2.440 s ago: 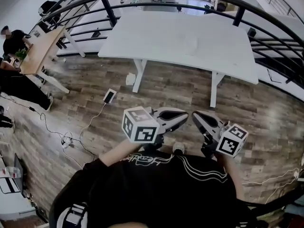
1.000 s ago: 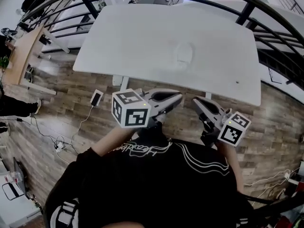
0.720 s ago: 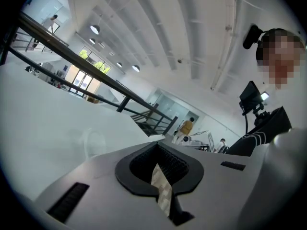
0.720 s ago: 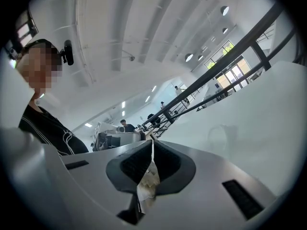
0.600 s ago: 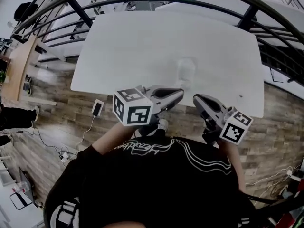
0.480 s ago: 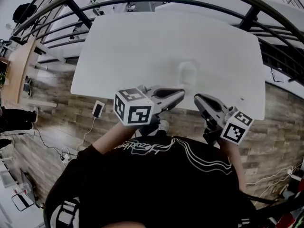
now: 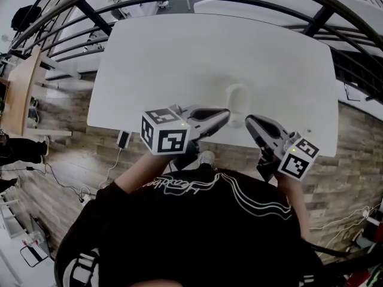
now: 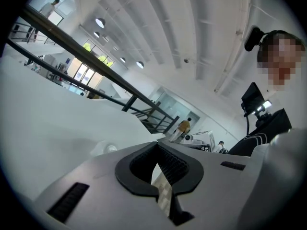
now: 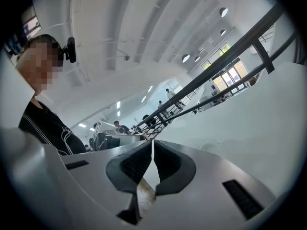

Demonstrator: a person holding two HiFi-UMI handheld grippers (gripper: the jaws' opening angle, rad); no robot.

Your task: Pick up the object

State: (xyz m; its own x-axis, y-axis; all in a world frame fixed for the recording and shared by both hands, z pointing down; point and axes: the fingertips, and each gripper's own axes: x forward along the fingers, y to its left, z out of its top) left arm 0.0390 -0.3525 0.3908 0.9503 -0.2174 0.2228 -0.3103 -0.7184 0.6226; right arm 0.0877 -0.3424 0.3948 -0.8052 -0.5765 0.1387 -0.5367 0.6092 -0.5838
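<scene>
Big white surface [image 7: 179, 52], and the person [image 7: 197, 232] has walked right up to its near edge; a second ago both tools hung over the wood floor [image 7: 66, 160]. The left hand-held gripper [image 7: 224, 113] and right hand-held gripper [image 7: 249, 122] are pressed together, empty, carried level for the approach I guess. The pale little object [image 7: 238, 99] sits just past their tips, roughly between them.

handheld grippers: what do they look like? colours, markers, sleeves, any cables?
The left gripper and right gripper both have light grey bodies with black ribbed fingers. Each carries a white cube with black square markers. The person wears a black short-sleeved top with a white line print. No cables are visible on either gripper.
</scene>
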